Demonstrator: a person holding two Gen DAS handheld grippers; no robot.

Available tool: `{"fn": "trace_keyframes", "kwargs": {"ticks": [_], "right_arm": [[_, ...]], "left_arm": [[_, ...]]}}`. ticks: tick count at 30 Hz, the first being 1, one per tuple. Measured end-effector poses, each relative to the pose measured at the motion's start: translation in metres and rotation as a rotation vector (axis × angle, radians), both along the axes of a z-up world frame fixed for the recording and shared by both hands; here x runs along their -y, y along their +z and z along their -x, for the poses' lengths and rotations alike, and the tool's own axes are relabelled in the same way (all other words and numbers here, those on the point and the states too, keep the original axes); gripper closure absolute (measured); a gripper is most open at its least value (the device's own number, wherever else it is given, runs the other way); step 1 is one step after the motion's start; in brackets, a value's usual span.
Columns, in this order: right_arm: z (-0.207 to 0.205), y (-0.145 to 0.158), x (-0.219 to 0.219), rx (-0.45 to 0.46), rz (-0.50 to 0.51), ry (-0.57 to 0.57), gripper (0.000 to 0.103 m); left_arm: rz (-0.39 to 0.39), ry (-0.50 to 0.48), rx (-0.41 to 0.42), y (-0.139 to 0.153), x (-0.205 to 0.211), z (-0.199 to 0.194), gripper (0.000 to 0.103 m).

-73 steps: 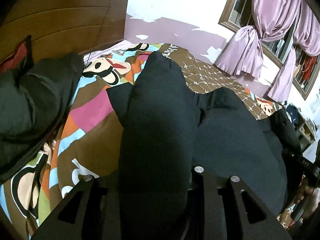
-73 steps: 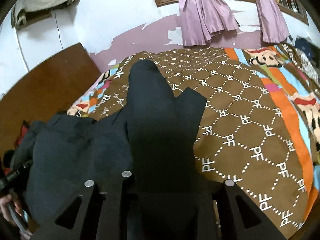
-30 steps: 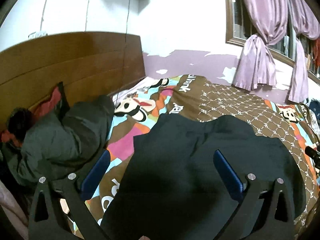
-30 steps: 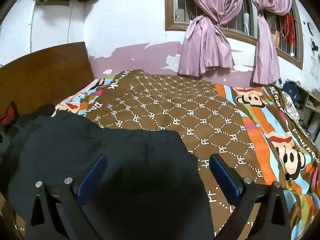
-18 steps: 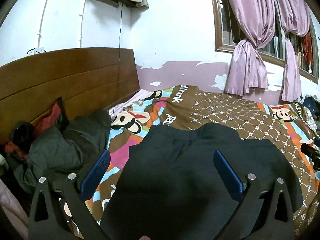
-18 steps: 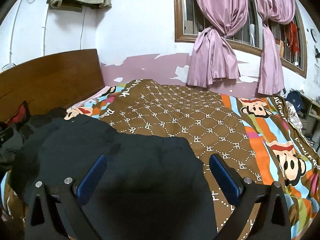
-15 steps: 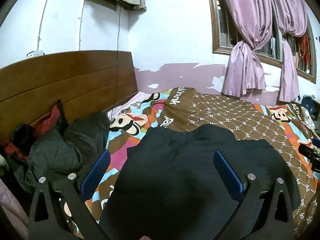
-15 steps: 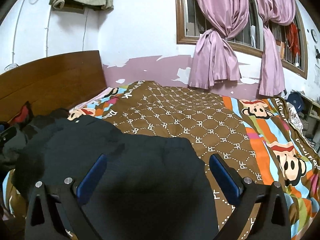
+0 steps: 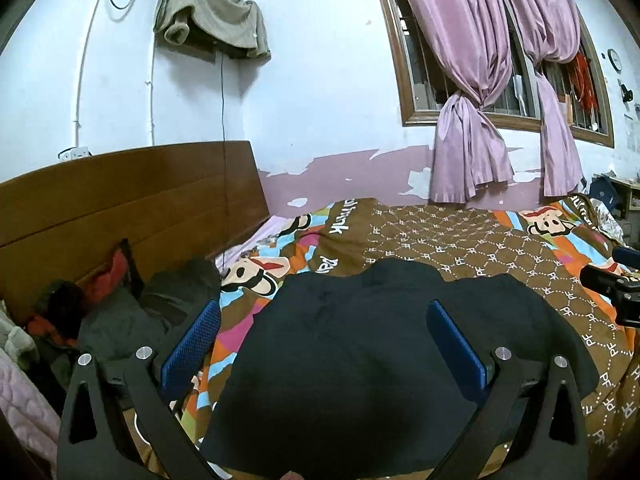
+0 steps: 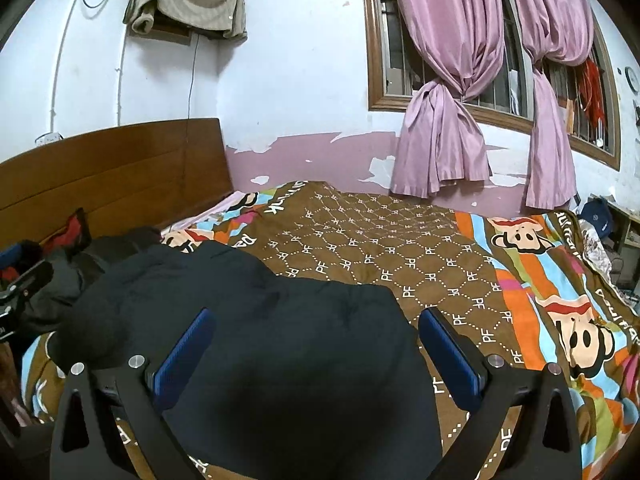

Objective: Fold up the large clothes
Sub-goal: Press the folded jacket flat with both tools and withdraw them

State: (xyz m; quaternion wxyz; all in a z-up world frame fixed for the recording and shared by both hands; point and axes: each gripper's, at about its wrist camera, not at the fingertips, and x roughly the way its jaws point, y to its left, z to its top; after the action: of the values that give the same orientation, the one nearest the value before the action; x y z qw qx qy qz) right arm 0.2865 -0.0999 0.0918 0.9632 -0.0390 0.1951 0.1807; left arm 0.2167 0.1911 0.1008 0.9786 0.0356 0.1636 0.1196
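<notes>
A large dark navy garment (image 9: 380,352) lies folded in a flat heap on the bed's patterned quilt (image 9: 460,232). My left gripper (image 9: 324,344) hovers above its left part, open, blue pads wide apart with nothing between them. In the right wrist view the same garment (image 10: 280,344) spreads below my right gripper (image 10: 312,348), which is also open and empty. The right gripper's tip (image 9: 612,284) shows at the right edge of the left wrist view, the left gripper's tip (image 10: 24,284) at the left edge of the right wrist view.
A wooden headboard (image 9: 120,200) stands at the left with a pile of dark green and red clothes (image 9: 120,312) before it. Purple curtains (image 10: 448,120) hang over the window on the far wall. A beige cloth (image 9: 208,24) hangs high up. Bare quilt (image 10: 520,264) stretches right.
Both grippers let go of the dark garment, which dropped flat on the quilt. They opened wide, then lifted and tilted up, so more wall and window show.
</notes>
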Motion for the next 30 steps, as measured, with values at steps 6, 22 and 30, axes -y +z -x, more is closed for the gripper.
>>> {"fn": "trace_keyframes", "kwargs": {"ticks": [6, 22, 30], "right_arm": [[0.013, 0.003, 0.008, 0.002, -0.028, -0.012, 0.000], [0.077, -0.005, 0.016, 0.027, -0.069, -0.013, 0.000], [0.113, -0.007, 0.016, 0.076, -0.066, -0.019, 0.000]], "left_arm": [[0.010, 0.014, 0.030, 0.000, 0.003, 0.017, 0.002], [0.071, 0.031, 0.064, -0.009, 0.010, 0.073, 0.002], [0.149, 0.058, 0.082, -0.020, 0.002, 0.115, 0.002]]}}
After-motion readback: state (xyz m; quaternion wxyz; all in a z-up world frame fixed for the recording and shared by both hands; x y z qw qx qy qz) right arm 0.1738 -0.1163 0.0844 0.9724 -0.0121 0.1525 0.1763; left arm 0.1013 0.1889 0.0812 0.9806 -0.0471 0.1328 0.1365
